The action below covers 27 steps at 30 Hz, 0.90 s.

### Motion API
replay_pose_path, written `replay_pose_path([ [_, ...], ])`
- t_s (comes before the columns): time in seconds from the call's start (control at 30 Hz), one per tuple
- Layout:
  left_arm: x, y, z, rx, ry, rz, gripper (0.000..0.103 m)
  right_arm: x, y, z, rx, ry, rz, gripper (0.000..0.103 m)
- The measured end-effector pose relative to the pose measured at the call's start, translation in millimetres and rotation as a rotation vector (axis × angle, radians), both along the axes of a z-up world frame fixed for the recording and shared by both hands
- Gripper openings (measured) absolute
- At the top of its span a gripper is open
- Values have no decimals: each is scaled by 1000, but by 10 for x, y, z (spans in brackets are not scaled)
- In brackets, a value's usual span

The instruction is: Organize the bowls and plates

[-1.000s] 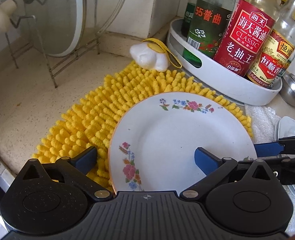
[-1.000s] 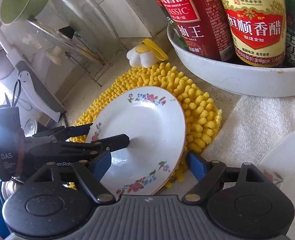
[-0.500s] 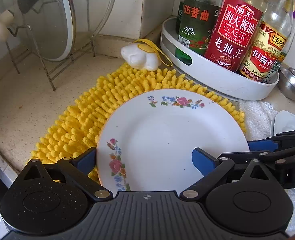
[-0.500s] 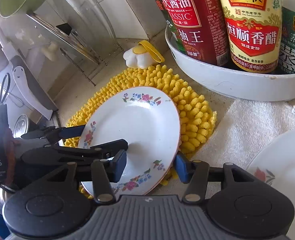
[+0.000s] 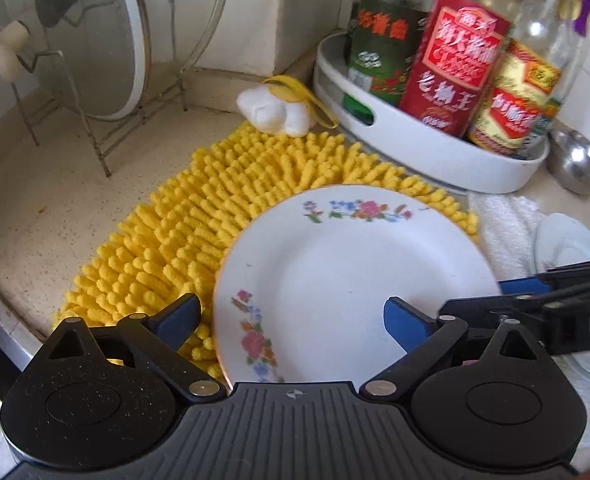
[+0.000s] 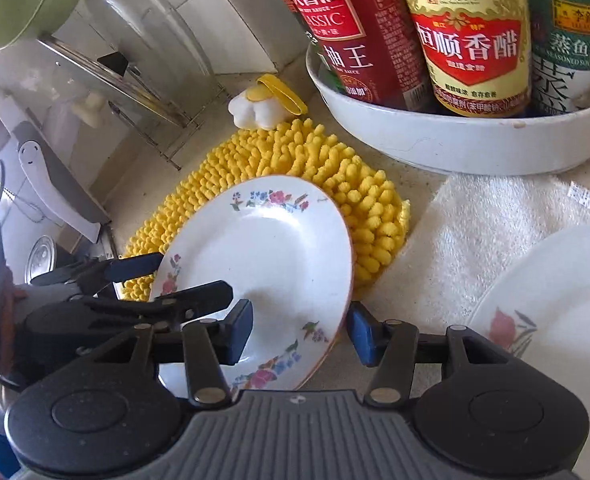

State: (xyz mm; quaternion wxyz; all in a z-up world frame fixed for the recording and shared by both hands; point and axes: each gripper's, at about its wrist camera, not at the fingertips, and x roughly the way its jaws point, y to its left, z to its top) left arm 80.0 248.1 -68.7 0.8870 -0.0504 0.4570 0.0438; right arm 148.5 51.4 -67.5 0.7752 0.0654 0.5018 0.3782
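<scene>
A white plate with flower prints [image 5: 335, 272] [image 6: 263, 248] rests on a yellow shaggy mat [image 5: 199, 220] [image 6: 315, 152]. My left gripper [image 5: 293, 322] is open at the plate's near-left rim, one finger over the mat and the other above the plate. My right gripper [image 6: 300, 336] straddles the plate's right rim, jaws partly narrowed with a gap still showing; it enters the left wrist view from the right [image 5: 535, 288]. A second flowered plate [image 6: 555, 320] [image 5: 567, 244] lies on a white towel [image 6: 475, 232]. A green bowl [image 6: 27, 0] hangs at the top left.
A white tray [image 5: 415, 148] [image 6: 455, 140] of sauce bottles stands behind the mat. A wire rack with glass lids [image 5: 95, 60] occupies the back left corner. A white and yellow scrubber [image 5: 275, 110] and a steel bowl [image 5: 579, 164] sit near the tray. The counter edge runs at the left.
My right gripper's jaws have narrowed around the plate's right rim. The left gripper stayed open while its view shifted, so the plate sits further right in it.
</scene>
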Motion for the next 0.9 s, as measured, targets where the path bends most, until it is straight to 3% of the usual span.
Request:
replay_pose_path([
  [0.1,18,7,-41,-20,-6,-2,102,-10,31,-8,8,-15,10,59],
  [0.2,-4,-65,11,2,-22,-12,94,-33,55,24,-6,-25,16,58],
  [0.9,-76,-351,361,51,-79,-16,95,-100,-255,253,81,-59,-24,58],
])
